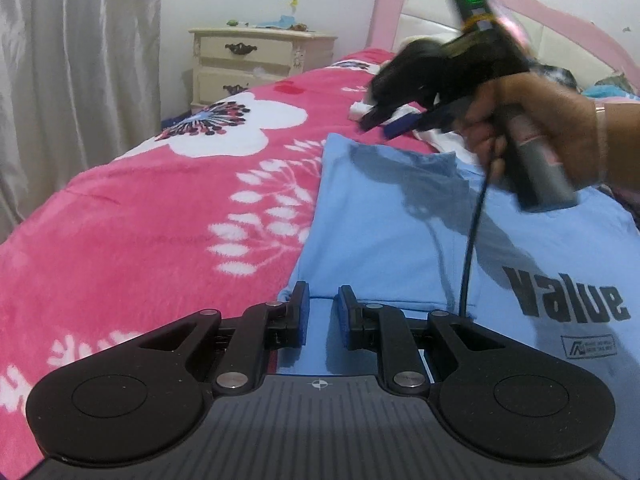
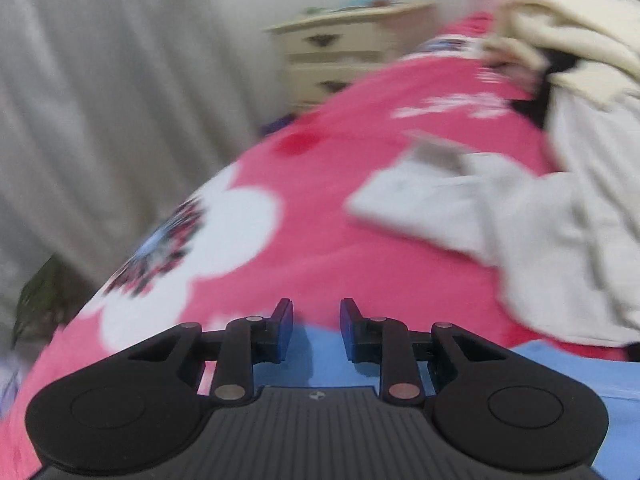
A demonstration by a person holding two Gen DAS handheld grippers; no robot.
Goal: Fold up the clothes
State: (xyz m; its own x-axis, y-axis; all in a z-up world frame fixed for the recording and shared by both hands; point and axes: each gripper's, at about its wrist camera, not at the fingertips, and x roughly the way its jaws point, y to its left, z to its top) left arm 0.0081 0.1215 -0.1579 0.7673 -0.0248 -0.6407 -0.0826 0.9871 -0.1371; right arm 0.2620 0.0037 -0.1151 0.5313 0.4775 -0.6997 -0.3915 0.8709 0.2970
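Right tool (image 1: 390, 122) blurs above the blue shirt (image 1: 400, 240), jaws empty.

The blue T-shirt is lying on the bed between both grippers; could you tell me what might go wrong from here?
1. The black cable dangles over the blue T-shirt and could drag it.
2. The right gripper, open and blurred, could snag the white garment beside it.
3. The left gripper, open at the hem, might miss it.
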